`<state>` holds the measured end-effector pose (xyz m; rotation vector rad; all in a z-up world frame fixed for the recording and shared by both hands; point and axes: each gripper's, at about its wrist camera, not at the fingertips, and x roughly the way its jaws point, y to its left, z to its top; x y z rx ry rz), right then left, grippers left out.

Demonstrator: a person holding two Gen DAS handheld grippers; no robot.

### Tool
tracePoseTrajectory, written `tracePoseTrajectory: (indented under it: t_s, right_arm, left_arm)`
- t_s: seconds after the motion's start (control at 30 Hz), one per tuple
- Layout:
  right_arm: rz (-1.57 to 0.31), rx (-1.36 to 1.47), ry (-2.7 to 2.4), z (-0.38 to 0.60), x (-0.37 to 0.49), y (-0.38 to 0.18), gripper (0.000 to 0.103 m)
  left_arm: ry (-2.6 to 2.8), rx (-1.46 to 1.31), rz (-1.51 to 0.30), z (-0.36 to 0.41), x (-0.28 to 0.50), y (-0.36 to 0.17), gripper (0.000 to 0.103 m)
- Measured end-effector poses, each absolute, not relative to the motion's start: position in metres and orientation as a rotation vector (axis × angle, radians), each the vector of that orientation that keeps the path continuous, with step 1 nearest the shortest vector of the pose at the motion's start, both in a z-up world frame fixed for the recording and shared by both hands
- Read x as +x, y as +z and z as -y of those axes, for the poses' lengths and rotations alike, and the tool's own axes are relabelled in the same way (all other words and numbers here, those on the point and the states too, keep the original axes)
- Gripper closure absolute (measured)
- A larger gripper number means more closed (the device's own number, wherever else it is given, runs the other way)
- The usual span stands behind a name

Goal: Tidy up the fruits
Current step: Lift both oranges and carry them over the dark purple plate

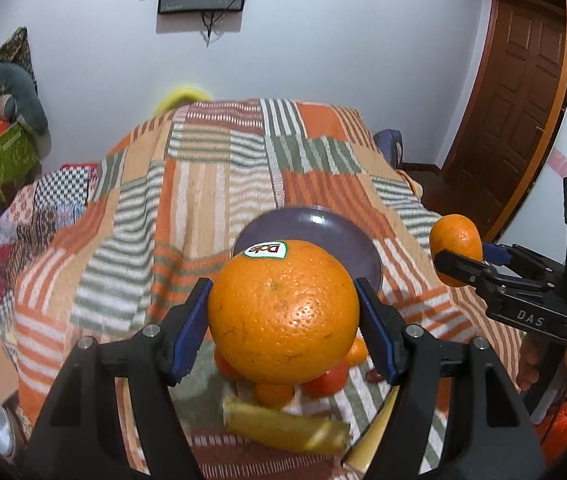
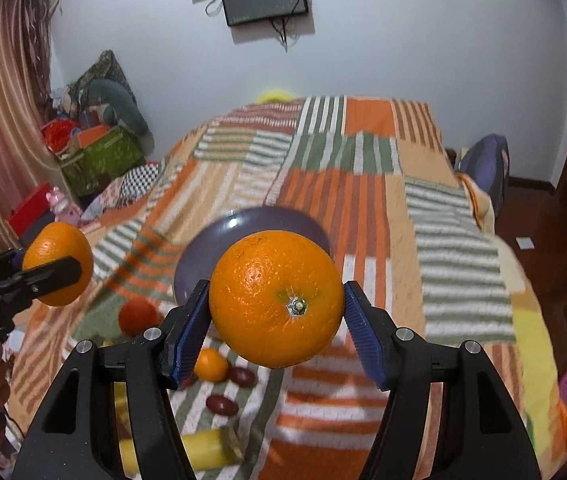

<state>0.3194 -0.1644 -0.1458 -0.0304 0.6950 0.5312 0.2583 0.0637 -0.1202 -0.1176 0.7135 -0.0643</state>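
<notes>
My left gripper (image 1: 283, 300) is shut on a large orange (image 1: 279, 320) with a Dole sticker on top, held above the bed. My right gripper (image 2: 276, 296) is shut on a second orange (image 2: 267, 280), stem end towards the camera. Each gripper also shows in the other's view: the right gripper (image 1: 457, 266) with its orange (image 1: 453, 240), and the left gripper (image 2: 59, 270) with its orange (image 2: 53, 246). A purple plate (image 1: 323, 232) (image 2: 211, 248) lies on the bedspread just beyond both held oranges. It looks bare, though the oranges hide part of it.
Below the grippers lie a banana (image 2: 203, 448), a small mandarin (image 2: 210, 364), a red round fruit (image 2: 137, 316) and two dark red oval fruits (image 2: 222, 405). The striped patchwork bedspread (image 2: 363, 200) stretches to the wall. Boxes and clutter (image 2: 99, 152) stand at the left, a wooden door (image 1: 523, 100) at the right.
</notes>
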Motion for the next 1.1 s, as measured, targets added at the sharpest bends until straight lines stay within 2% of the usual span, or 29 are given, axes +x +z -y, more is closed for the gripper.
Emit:
tracePoseTrajectory:
  t_s: [0.47, 1.1]
  right_arm:
    - [-0.614, -0.048, 0.548, 0.133, 0.356, -0.128, 0.041]
    - [-0.761, -0.179, 0.522, 0.099, 0.413, -0.190, 0.041]
  left_arm:
    - [-0.071, -0.116, -0.703, -0.066, 0.322, -0.112, 0.034]
    - [-0.065, -0.157, -0.926, -0.075, 0.430, -0.187, 0.034]
